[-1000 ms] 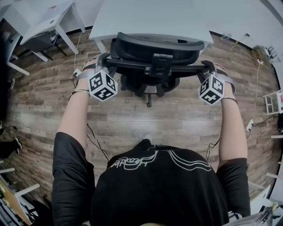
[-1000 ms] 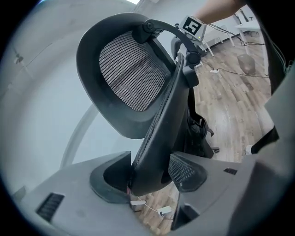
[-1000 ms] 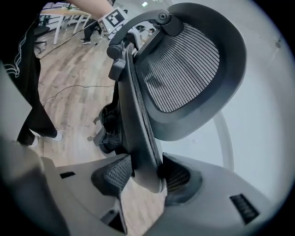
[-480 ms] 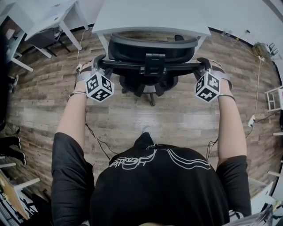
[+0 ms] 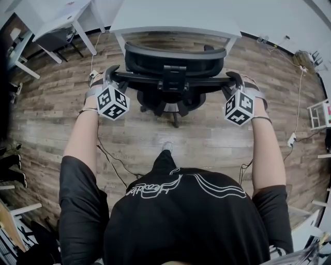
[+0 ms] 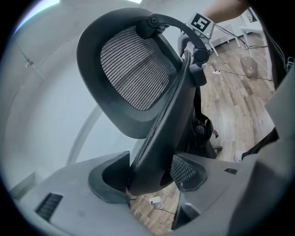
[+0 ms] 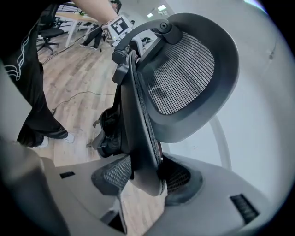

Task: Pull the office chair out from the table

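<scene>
Nearest, the left claw [image 5: 110, 72] is clamped on the left edge of the backrest of the black mesh-backed office chair [image 5: 175, 57]. Its jaws have just been opening slightly, yet the frame sits pinched between the pads. The right claw [image 5: 232, 78], set wide, grips the right edge likewise. The chair stands on the wood-plank floor [image 5: 155, 137], its backrest just clear of the near edge of the white worktop [image 5: 176, 15]. The seat beyond is hidden. Assessment: pull under way, chair partly out, further withdrawal required.
</scene>
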Demonstrator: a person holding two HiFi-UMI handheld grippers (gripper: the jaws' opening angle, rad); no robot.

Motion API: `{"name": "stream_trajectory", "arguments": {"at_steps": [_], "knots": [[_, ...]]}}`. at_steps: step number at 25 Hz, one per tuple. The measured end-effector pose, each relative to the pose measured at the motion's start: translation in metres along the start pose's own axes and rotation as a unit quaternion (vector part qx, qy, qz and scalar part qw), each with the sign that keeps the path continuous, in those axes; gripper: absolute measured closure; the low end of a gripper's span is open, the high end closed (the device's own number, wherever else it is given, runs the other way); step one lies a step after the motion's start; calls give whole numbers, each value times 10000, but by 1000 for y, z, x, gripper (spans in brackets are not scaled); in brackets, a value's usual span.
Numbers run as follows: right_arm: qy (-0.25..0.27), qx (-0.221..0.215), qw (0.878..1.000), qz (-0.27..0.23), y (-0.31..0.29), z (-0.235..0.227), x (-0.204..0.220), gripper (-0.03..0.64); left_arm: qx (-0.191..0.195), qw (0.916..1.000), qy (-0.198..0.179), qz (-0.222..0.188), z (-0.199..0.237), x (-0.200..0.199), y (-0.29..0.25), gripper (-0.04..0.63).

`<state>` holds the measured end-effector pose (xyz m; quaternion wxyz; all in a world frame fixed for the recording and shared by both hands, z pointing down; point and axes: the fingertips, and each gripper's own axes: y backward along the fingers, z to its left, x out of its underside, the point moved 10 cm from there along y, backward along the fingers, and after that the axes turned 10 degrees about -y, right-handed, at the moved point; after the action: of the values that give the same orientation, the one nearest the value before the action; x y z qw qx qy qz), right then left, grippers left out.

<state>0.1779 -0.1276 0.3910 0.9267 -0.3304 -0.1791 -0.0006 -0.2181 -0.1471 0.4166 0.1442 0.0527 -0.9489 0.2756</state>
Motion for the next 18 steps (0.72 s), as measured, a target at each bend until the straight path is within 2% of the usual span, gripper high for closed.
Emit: {"name": "stream_trajectory", "arguments": {"at_steps": [10,18], "knots": [[10,-13,9997,-256,55,40,19,403,-25,9998,34,181,-39,-9,53,359],[-4,117,9987,-495,90,84,40,402,-164,9992,40,360,-86,-14,93,359]]}}
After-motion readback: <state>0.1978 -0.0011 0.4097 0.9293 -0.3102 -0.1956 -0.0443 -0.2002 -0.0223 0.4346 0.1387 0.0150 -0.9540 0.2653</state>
